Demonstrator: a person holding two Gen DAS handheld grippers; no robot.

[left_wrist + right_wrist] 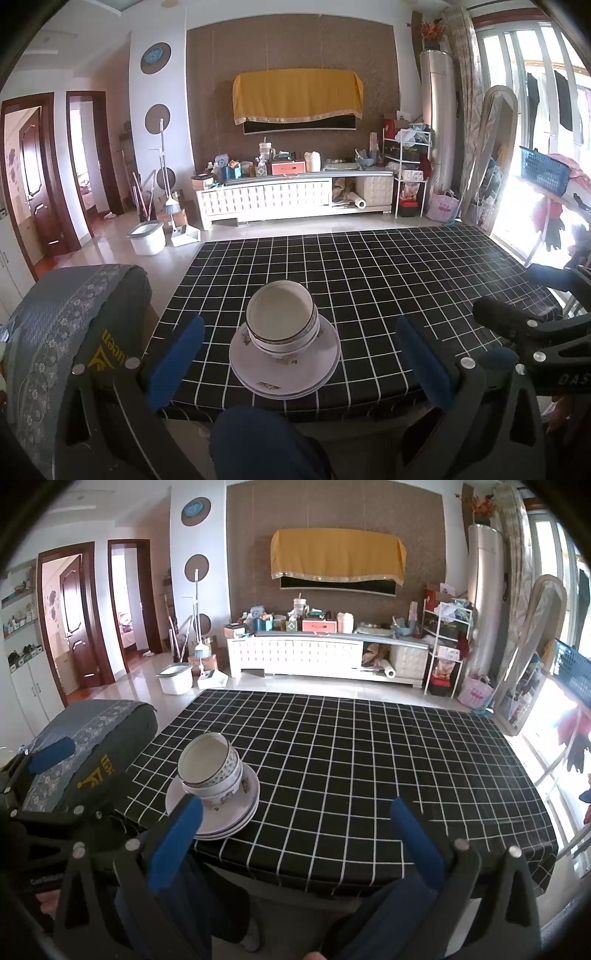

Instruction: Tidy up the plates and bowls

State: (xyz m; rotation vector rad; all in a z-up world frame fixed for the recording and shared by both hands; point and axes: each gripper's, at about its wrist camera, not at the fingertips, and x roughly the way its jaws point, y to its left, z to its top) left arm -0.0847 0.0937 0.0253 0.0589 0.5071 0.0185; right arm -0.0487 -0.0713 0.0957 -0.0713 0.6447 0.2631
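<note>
Bowls (282, 319) stacked, seemingly tilted, on plates (284, 373)

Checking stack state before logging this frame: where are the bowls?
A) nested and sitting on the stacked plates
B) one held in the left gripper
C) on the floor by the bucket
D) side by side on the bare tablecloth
A: the nested bowls sit on top of the stacked plates near the front edge of the checked tablecloth, and both the left gripper and the right gripper are open and empty.

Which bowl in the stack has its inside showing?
The top bowl: its white interior is open; the lower bowl beneath shows only its outer wall, above the plates.
</note>
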